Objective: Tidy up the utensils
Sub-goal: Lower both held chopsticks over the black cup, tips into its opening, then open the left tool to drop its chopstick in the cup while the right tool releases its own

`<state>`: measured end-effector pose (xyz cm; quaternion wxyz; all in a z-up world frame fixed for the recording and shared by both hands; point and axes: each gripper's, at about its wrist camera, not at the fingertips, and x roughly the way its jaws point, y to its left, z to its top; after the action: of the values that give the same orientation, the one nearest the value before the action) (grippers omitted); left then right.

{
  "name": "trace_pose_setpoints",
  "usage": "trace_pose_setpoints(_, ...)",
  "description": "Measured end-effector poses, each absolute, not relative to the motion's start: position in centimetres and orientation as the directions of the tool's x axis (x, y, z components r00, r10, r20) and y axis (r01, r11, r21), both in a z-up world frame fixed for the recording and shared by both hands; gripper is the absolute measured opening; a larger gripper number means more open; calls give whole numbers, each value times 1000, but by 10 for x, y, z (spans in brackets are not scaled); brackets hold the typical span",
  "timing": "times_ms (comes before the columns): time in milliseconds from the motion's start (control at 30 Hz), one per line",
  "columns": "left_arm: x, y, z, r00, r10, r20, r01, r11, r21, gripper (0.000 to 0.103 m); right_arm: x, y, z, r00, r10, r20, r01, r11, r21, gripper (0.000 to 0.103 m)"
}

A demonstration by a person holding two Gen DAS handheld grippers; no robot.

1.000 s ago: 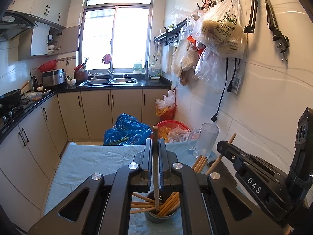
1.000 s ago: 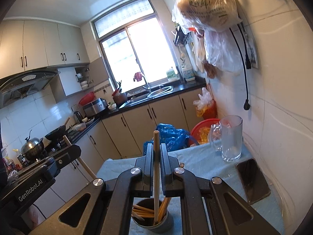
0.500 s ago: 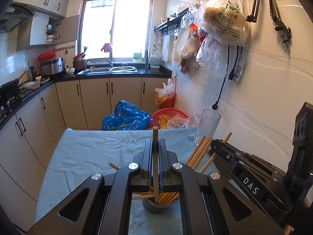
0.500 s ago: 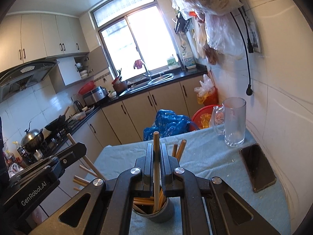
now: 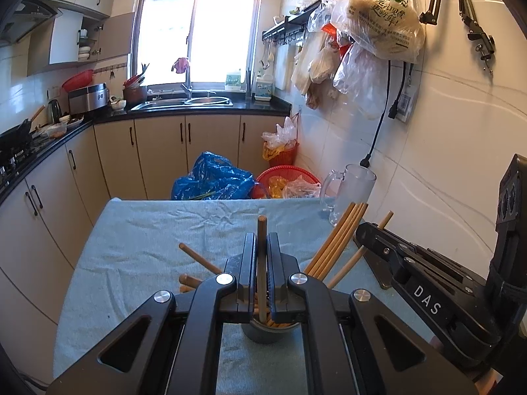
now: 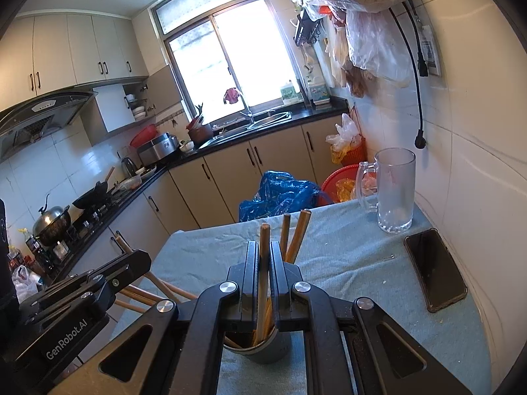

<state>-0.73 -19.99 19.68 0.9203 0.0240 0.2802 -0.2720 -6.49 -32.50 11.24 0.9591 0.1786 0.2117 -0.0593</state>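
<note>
**Two chopsticks going down into the cup**

Lower than a second ago, both of my grippers have sunk toward the grey cup [image 5: 268, 330], and the window and cabinets have climbed in both views. Cup and its bundle of chopsticks [image 5: 336, 240] now sit much nearer under my fingers, where before only the rim peeked below them.

My left gripper [image 5: 262, 263] points forward and tilted downward, its jaws clamped on a single upright chopstick [image 5: 262, 240]. That stick's top pokes out above the fingertips; its lower end reaches into the cup directly below the jaws. To the right of these jaws the bundle fans out of the cup, and two loose ends stick out to the left.

My right gripper [image 6: 263, 266] has the same downward tilt, jaws pressed together on its own chopstick [image 6: 264, 250], whose lower end also goes into the cup [image 6: 266, 349] beneath. Two more stick tips [image 6: 296, 233] rise just right of the jaws.

Ahead and to the right of the jaws, a glass mug [image 6: 393, 191] stands on the blue cloth [image 6: 346, 253], with a dark phone [image 6: 434, 270] lying nearer me.
</note>
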Motion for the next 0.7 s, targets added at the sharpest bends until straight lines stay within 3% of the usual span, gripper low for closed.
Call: trace_pose_setpoints(700,-7,-193,188,681,-486,-548,509,852,-125,5,-59,-324,105,893,-41,-448,194,933,302,7)
